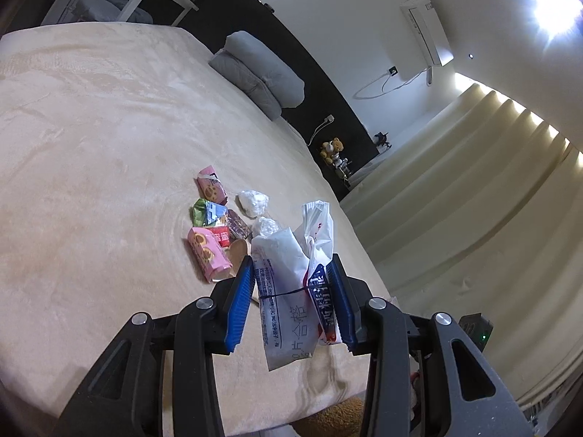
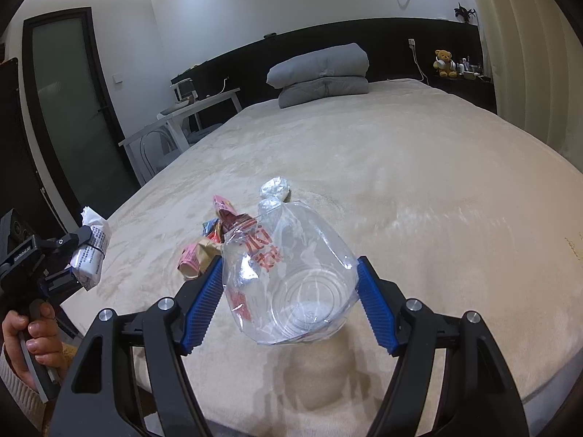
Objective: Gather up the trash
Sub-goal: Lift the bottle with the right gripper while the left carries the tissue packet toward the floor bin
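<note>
Left tool [image 1: 293, 302] grips printed wrappers [image 1: 288, 291] — red characters mark the bottle [image 2: 291, 276].

Beige bed [image 2: 400, 182]. Grey pillows [image 2: 320, 73] against a black headboard [image 2: 393, 32]. Pink cookie-patterned packets [image 1: 207, 255]. White wrapper [image 1: 284, 291] with dark print. Clear bottle [image 2: 291, 273] with red lettering. Blue ribbed pads [image 2: 204, 302].

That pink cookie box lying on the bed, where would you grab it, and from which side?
The pink cookie box lies flat on the bed, open end toward the camera. I'd probably come from above and pinch its two long sides mid-length: the far end sits against other wrappers, while the left side looks clear.
</note>
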Available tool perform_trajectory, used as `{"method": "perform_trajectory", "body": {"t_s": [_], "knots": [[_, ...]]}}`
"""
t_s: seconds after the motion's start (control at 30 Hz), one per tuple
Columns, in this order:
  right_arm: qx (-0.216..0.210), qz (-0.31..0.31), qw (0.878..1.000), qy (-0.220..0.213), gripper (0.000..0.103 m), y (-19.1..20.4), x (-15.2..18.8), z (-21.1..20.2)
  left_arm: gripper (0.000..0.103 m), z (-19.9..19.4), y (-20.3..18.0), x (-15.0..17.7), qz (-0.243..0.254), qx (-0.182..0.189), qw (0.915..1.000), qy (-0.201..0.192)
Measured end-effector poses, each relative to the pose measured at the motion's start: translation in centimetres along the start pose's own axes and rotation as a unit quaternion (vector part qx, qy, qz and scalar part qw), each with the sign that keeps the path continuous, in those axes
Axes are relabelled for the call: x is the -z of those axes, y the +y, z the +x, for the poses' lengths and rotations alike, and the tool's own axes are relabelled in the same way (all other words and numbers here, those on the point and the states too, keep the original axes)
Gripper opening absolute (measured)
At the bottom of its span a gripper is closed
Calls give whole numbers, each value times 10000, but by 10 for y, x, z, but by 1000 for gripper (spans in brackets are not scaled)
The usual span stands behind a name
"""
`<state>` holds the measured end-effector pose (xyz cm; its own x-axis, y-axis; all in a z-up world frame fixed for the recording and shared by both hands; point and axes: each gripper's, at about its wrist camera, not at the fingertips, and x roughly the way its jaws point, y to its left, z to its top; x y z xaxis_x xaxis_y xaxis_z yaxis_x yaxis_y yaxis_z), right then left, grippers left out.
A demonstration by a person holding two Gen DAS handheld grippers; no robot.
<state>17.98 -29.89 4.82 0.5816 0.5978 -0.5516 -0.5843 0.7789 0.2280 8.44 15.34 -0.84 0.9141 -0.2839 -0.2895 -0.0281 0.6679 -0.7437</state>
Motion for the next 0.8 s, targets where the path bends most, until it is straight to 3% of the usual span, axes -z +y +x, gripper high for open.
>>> {"method": "perform_trajectory", "body": {"t_s": [0.37,0.63,0.8], "knots": [[-307,-33,9995,45,71,26,59,-59,39,-50,-27,61,371,62,9993,-71],[-487,195,9985,125,71,31,87,-88,39,-75,-45,100,643,89,9979,4],[-625,327,9972,233,71,34,97,-94,39,-85,-45,119,546,100,9984,57]]}}
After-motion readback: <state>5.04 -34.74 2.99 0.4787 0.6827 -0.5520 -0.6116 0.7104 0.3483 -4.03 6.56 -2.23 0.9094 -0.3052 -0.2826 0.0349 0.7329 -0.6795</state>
